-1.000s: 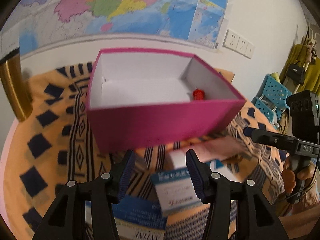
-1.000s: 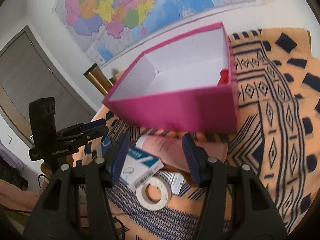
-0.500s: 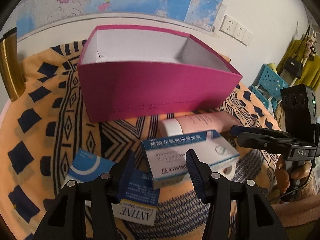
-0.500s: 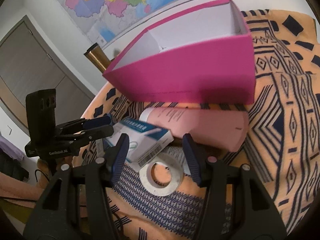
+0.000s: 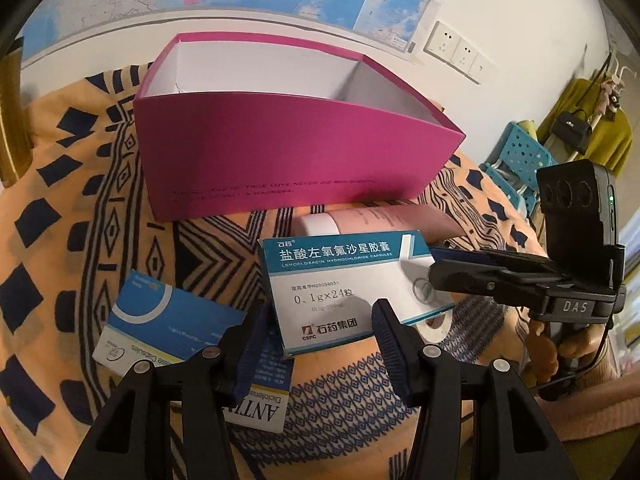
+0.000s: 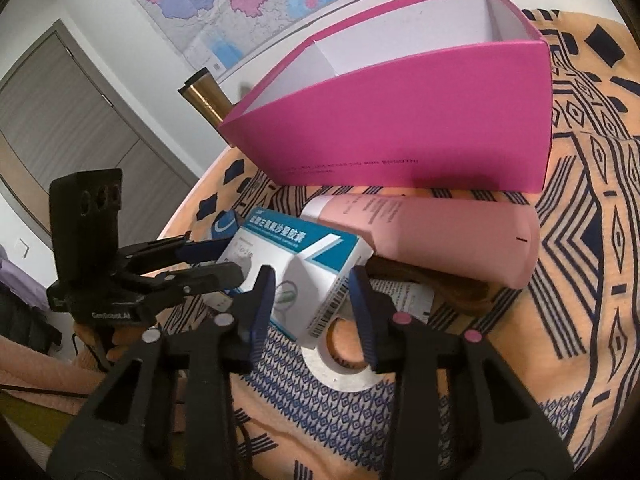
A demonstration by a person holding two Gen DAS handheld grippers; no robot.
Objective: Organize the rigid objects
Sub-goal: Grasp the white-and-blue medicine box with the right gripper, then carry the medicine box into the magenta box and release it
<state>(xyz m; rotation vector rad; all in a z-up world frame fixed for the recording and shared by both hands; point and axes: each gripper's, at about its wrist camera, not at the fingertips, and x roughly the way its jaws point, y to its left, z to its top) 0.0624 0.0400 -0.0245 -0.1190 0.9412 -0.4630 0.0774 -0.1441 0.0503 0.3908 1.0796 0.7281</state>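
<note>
Left wrist view: the left gripper (image 5: pixel 318 330) stands open at lower centre, holding nothing; the medicine box (image 5: pixel 344 286) lies between and just beyond its fingertips, below the pink box (image 5: pixel 288 160); right wrist view: the right gripper (image 6: pixel 312 306) also stands open, its fingertips either side of the medicine box's (image 6: pixel 296 268) near end, above a tape roll (image 6: pixel 340 376); a pink tube (image 6: pixel 440 236) lies behind.

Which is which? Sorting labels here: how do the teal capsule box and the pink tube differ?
The capsule box is a flat-sided white and teal carton; the pink tube is rounded, plain pink with a white cap. The box lies propped on the tape roll between the right gripper's open jaws; the tube lies by the magenta box. Both lie outside it.
</note>
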